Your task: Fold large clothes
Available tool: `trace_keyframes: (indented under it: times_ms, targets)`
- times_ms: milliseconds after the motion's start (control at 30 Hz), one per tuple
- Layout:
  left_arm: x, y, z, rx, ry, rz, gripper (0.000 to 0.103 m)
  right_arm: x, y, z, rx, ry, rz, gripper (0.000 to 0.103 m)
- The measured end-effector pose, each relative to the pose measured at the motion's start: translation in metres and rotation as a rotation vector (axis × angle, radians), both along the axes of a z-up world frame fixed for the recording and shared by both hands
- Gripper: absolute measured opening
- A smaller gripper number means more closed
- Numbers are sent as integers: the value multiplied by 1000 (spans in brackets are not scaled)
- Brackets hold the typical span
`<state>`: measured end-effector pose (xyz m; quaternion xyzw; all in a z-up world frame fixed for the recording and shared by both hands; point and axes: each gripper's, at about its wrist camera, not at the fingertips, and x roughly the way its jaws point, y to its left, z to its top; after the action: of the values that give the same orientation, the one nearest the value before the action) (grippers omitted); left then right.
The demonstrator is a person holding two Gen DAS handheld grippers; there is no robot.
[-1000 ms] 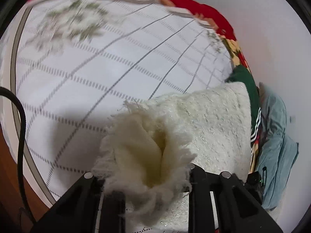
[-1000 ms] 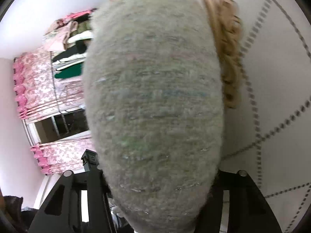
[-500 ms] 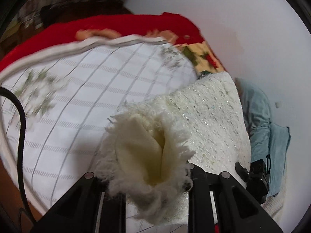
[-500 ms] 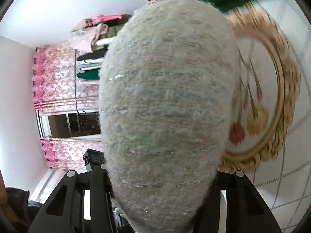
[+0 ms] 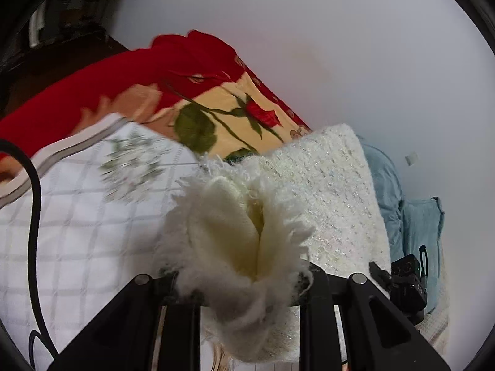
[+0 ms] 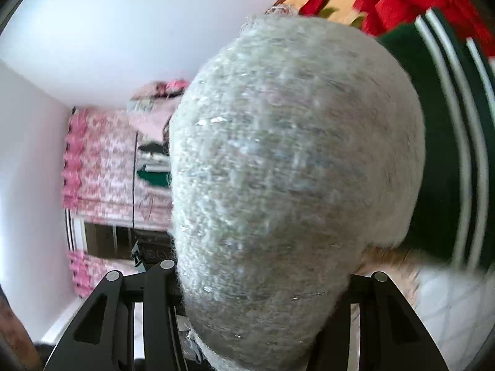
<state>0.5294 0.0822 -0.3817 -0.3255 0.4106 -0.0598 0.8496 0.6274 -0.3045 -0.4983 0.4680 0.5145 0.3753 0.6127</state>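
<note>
The fingers (image 5: 182, 315) of the left gripper (image 5: 247, 281) are clenched on a bunched, fringed edge of the knit (image 5: 328, 191), a cream garment with glinting threads. Those of the right gripper (image 6: 263, 303) pinch another part of the same knit (image 6: 294, 160), which bulges up and fills most of that view. The garment is stretched between the two holds, lifted above the bed.

It looks soft, thick and limp, light enough to carry by two corners but likely to sag in the middle. The fringe may shed or slip, so holds deeper in the weave, at matching corners, seem safer than the loose tufts.

Beneath lies a white checked sheet (image 5: 77, 232) over a red rose blanket (image 5: 216, 105). A green striped garment (image 6: 448, 160) and a pale blue one (image 5: 411, 216) lie near the white wall (image 5: 340, 46). Pink curtains (image 6: 102, 167) hang across the room. A black cable (image 5: 32, 232) runs along the left view's edge.
</note>
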Motion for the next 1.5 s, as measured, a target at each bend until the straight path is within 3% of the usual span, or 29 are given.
trace_keyframes:
  times_ms: [133,267,467,567,700,733,800,867,967,1000,1067,1167,1300,1500]
  targets:
    - [61,-28,-44,-3,62,-51,18,60,-42,-41,-45,58,-48,50]
    - [90,-46,-79,23,123,-88,18,102,-81,-82,-63,108,-65,50]
    - [95,-53,-88,76,163,-121,21,125,-99,-108,-71,147,-49,53]
    - [92,-54,-82,116,195,-132,24,121,-91,-97,-144,164,-50,64]
    - [85,-60,-69,212,223,-159,26,108,-71,-58,-348,129,-32,71]
    - [81,-64,-63,258,224,-163,31,105,-68,-48,-403,116,-31,73]
    - [74,-68,-55,349,225,-166,48,94,-60,-24,-550,69,-42,77]
    - [64,-71,-43,412,217,-170,86,75,-49,5,-769,-2,-63,77]
    - [39,-76,-14,511,185,-169,87,46,-31,46,-1034,-97,-117,86]
    - [31,-77,-5,537,172,-169,88,33,-23,63,-1104,-126,-140,94]
    - [10,-79,20,599,141,-161,96,10,-16,89,-1214,-164,-191,97]
    - [-24,-80,59,661,111,-148,97,-27,-4,130,-1321,-195,-251,98]
    - [-68,-73,118,648,83,-140,98,-82,11,190,-1371,-199,-306,103]
    - [-126,-72,203,673,66,-185,99,-173,49,310,-1447,-253,-378,103]
